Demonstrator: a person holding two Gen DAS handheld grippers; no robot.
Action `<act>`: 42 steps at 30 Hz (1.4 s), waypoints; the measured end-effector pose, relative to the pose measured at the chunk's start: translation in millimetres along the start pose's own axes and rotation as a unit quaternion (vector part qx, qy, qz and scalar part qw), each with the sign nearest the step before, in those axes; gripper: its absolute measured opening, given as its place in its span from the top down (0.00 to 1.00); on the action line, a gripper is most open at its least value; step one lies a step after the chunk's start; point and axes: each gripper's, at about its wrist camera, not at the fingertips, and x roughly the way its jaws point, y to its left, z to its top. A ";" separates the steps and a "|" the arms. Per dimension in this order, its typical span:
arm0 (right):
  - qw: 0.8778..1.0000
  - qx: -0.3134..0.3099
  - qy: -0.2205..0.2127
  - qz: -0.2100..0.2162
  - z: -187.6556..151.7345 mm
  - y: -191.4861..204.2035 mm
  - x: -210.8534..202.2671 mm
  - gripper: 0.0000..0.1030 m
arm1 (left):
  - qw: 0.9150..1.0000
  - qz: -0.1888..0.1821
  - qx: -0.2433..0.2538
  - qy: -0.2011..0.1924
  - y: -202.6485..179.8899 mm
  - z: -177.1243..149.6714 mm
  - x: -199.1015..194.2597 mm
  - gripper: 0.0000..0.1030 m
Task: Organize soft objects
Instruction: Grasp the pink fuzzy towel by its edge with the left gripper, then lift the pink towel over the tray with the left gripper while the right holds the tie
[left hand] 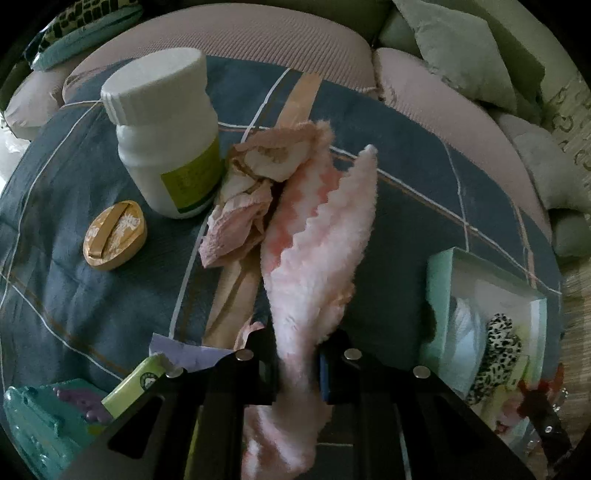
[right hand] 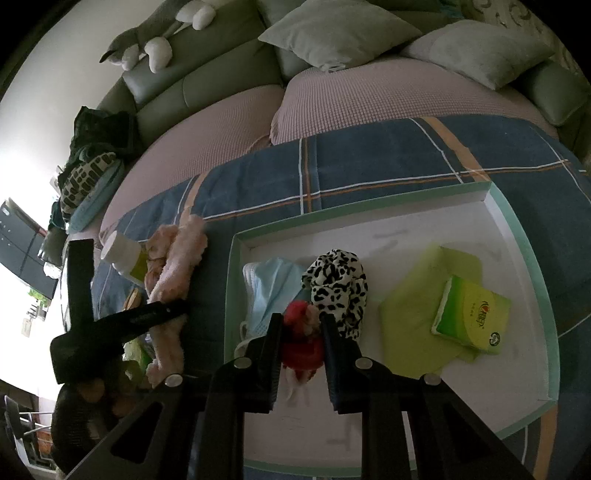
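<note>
My left gripper (left hand: pixel 297 363) is shut on a fluffy pink sock (left hand: pixel 317 229) that stretches away over the blue plaid blanket; a crumpled pink cloth (left hand: pixel 247 199) lies beside it. The sock also shows in the right wrist view (right hand: pixel 173 266), held by the left gripper (right hand: pixel 162 310). My right gripper (right hand: pixel 301 343) is shut on a red fuzzy item (right hand: pixel 301 343) just above the white tray (right hand: pixel 491 192). In the tray lie a blue face mask (right hand: pixel 266 291), a leopard-print scrunchie (right hand: pixel 338 280), a green cloth (right hand: pixel 410 325) and a green tissue pack (right hand: pixel 472 317).
A white bottle (left hand: pixel 166 136) and a round tan tin (left hand: pixel 114 234) stand left of the sock. A teal case (left hand: pixel 44 424) and green box (left hand: pixel 136 384) lie near left. The tray (left hand: pixel 439 288) sits to the right. Sofa cushions (right hand: pixel 340 33) lie behind.
</note>
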 end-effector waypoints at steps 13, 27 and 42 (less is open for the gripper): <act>1.000 0.001 -0.006 0.001 0.7 -0.3 -2.8 0.79 | 0.996 -0.069 0.008 -0.051 -3.6 -1.2 -49.7 0.85; 0.999 -0.002 -0.042 0.021 5.6 1.9 -24.7 0.79 | 0.974 -0.126 0.060 -0.178 -32.6 -8.2 -144.1 0.85; 0.992 0.075 -0.098 -0.027 19.8 -65.6 -63.3 0.79 | 0.959 -0.159 0.169 -0.164 -119.3 -29.4 -144.6 0.85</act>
